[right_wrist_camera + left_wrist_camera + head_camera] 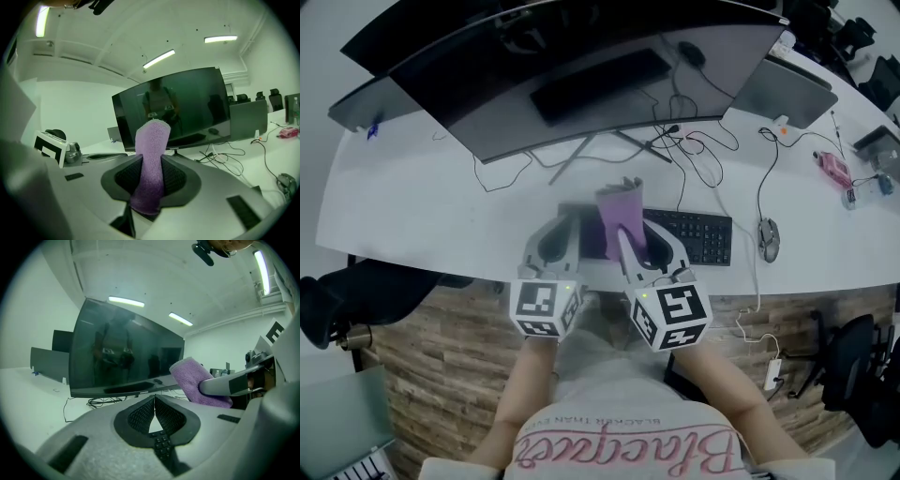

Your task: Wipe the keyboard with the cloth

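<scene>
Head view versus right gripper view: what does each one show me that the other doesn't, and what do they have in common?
Only the head view plainly shows the black keyboard, the wood-patterned floor and the person's shirt. Only the right gripper view shows the ceiling lights and, close up, the right gripper's fingers shut on the purple cloth. Both show that cloth sticking up from the gripper, and the big curved monitor behind it.
</scene>
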A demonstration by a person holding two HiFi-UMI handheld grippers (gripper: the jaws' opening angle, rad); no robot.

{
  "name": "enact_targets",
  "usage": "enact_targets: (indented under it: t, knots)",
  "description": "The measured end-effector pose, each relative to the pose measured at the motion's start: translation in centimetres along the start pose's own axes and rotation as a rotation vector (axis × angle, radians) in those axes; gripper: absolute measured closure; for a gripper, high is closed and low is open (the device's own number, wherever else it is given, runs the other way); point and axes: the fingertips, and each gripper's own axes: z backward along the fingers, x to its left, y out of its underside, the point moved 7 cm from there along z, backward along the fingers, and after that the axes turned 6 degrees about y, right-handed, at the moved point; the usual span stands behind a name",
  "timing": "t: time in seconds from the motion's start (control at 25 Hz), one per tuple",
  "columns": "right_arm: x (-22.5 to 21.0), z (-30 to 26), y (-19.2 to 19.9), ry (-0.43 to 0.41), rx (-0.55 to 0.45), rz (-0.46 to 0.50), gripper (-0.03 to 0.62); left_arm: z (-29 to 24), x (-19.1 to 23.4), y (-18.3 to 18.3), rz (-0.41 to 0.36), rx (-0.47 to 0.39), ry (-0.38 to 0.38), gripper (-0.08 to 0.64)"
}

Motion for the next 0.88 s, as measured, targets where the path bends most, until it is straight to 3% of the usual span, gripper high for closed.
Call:
enact_targets:
  t: [0.2,0.52,0.88]
  knots:
    - [2.8,-3.3,1.2,0.037,0.031,-0.031,0.495,0.7,4.5,0.8,0.009,0.018,-0.007,0.555]
    - [7.8,-8.5,4.7,0.023,0.14,0.042,0.495,1.0,9.5,2.7,0.007,0.064,-0.006,0.555]
    - [9.8,-13.4,8.9,0.113,0.315,0.069,0.495,0.0,13.0,5.9,0.05,0.138,-0.009,0.555]
